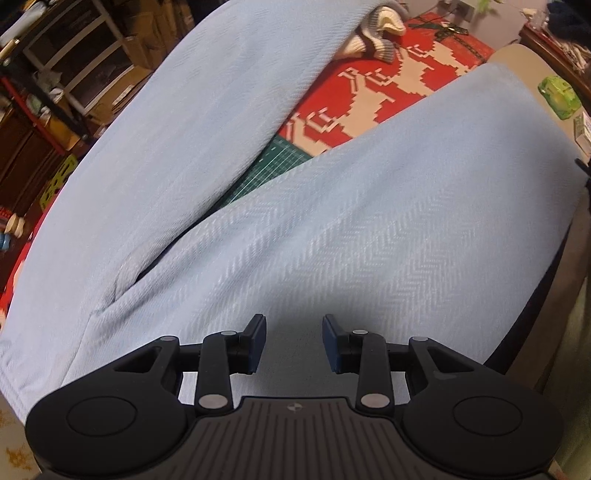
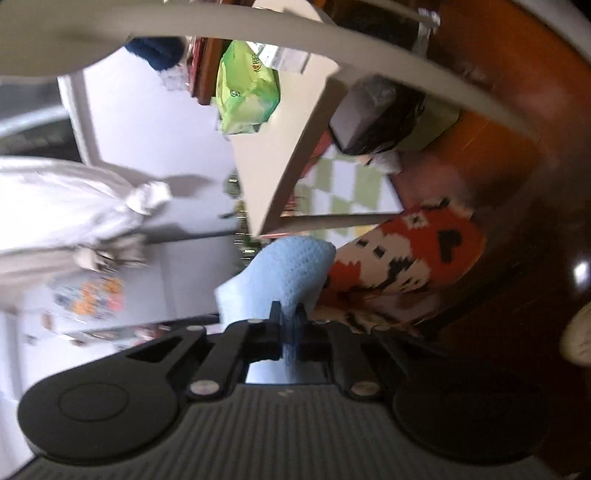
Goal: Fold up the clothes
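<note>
Across the right wrist view everything is blurred and tilted, so the pale shapes at the left and the curved bars overhead are hard to make out. A green packet (image 2: pixel 246 92) lies on a pale desk (image 2: pixel 280 147) far off, and a red patterned cloth (image 2: pixel 413 251) hangs at the right. The right hand-held gripper (image 2: pixel 287 314) is closed on a bunched corner of the light blue garment (image 2: pixel 284 273). From the left wrist view, that light blue garment (image 1: pixel 369 229) spreads wide just beyond the left hand-held gripper (image 1: pixel 294 341), whose jaws stand open with nothing between them. 2 broad blue panels part to show a green cutting mat (image 1: pixel 273 166) and the red patterned cloth (image 1: pixel 369 103); grey-cuffed socks (image 1: pixel 376 33) lie at the far edge.
</note>
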Demonstrator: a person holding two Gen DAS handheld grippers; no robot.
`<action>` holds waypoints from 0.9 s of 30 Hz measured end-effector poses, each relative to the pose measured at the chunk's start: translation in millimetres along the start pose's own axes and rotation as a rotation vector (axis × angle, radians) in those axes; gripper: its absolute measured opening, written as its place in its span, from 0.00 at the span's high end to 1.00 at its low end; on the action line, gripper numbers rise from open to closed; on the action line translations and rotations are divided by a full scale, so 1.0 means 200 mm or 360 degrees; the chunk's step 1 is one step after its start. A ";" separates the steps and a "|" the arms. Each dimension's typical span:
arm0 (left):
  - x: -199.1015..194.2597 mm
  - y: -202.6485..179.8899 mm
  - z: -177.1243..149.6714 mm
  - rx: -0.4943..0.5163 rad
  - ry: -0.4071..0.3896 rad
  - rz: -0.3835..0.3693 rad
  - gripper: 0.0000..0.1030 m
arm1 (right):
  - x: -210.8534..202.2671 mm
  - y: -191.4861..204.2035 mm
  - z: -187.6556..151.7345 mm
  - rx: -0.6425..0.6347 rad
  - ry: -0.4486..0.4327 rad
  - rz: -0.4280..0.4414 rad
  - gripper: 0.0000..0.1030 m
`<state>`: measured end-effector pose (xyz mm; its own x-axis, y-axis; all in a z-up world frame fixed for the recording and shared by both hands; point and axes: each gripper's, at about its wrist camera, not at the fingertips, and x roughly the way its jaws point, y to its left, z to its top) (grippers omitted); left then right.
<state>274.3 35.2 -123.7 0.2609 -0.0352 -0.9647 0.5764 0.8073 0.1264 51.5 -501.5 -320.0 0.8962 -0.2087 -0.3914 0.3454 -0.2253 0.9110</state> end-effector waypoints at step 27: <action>-0.16 1.17 -1.58 -0.2110 0.0234 0.0491 0.63 | 0.08 0.66 -0.05 -0.0745 0.0162 -0.0911 0.86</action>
<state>155.7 410.8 -136.2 0.1106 0.2421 -0.9639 -0.6780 0.7275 0.1050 114.8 -525.6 -204.9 0.5542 -0.0865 -0.8279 0.8278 0.1612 0.5374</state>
